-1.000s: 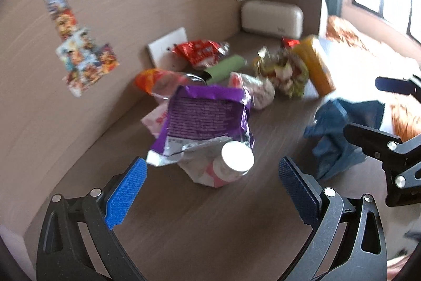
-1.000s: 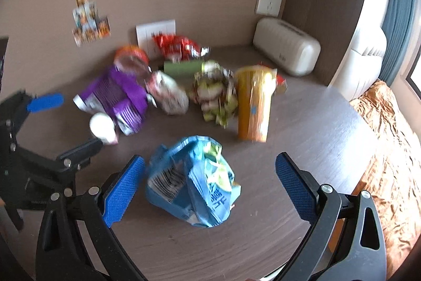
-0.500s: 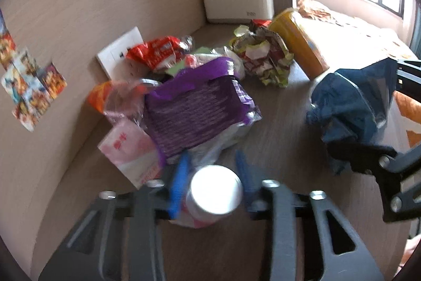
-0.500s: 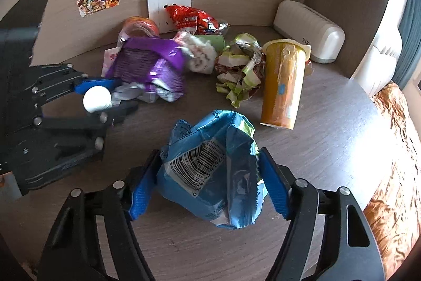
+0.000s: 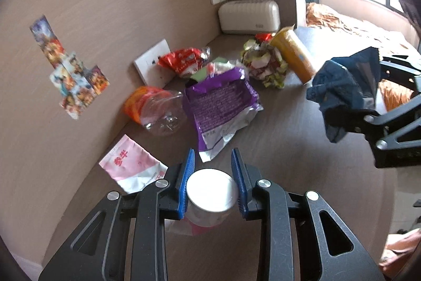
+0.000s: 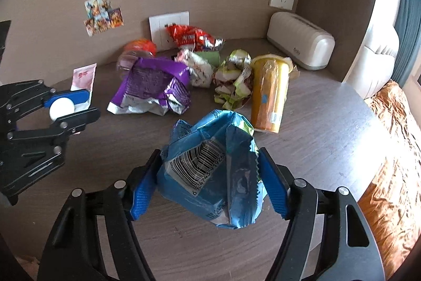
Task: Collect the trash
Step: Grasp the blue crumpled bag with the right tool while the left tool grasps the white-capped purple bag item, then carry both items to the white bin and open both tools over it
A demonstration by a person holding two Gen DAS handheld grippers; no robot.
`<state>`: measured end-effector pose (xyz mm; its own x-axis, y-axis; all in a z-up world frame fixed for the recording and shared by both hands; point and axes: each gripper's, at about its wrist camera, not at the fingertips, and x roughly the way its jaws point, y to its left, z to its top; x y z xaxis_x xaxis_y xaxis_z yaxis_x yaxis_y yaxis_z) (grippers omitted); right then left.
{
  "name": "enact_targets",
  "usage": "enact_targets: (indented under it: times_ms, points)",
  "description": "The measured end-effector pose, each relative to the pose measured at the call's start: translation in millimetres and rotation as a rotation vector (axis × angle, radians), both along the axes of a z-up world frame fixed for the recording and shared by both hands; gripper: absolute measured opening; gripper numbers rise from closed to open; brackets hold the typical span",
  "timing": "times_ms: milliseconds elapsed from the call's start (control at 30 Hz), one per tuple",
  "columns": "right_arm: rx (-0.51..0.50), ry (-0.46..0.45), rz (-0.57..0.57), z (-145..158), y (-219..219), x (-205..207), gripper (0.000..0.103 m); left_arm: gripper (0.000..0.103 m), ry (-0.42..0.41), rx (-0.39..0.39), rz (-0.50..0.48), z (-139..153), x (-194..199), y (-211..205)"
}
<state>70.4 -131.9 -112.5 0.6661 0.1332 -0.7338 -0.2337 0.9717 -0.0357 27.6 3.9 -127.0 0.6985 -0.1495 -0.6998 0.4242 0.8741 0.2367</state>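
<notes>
While your left tool [image 5: 212,185] pinches the white-capped bottle [image 5: 210,191], your right tool [image 6: 210,183] clamps the blue bag [image 6: 210,170]; other wrappers litter the worktop [image 6: 329,138].

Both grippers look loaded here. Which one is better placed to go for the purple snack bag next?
Left, tentatively. The left gripper, shut on the white-capped bottle, faces the crumpled purple snack bag. The right gripper holds the blue bag, farther off.

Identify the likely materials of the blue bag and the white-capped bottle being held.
Blue bag: thin glossy plastic film, judging by sharp creases, sheen and a serrated edge. Bottle: probably plastic with a matte white cap; its pale body is mostly hidden.
</notes>
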Motion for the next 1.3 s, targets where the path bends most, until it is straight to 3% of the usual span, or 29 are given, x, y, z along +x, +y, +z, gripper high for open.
enact_targets:
  times_ms: [200,333,533,733,833,1000,1167,1300]
  points:
    - [0.033,-0.061,-0.006,21.1,-14.9,-20.1,0.072,0.028,-0.048,0.000,-0.019,31.9,-24.1,-19.0]
    - [0.025,-0.096,-0.042,29.4,-42.0,-41.6,0.072,0.028,-0.082,-0.026,-0.090,55.2,-43.3,-47.8]
    - [-0.002,-0.077,-0.215,19.4,-113.3,-81.5,0.072,0.028,-0.091,-0.084,-0.321,71.9,-67.1,-125.4]
    - [-0.031,0.032,-0.451,-19.0,-191.5,-124.1,0.072,0.028,-0.050,-0.152,-0.595,62.0,-86.8,-222.4]
    - [-0.032,0.094,-0.535,-49.5,-225.7,-140.6,0.072,0.028,0.048,-0.191,-0.721,39.8,-91.1,-277.8]
    - [0.023,0.183,-0.625,-110.8,-270.6,-155.2,0.072,0.028,0.187,-0.235,-0.844,-7.1,-100.2,-352.2]
    - [0.079,0.246,-0.715,-184.9,-314.3,-165.7,0.073,0.028,0.343,-0.249,-0.836,-82.7,-90.9,-404.8]
    - [0.120,0.280,-0.743,-242.9,-337.7,-166.6,0.072,0.028,0.560,-0.254,-0.747,-174.1,-59.7,-436.2]
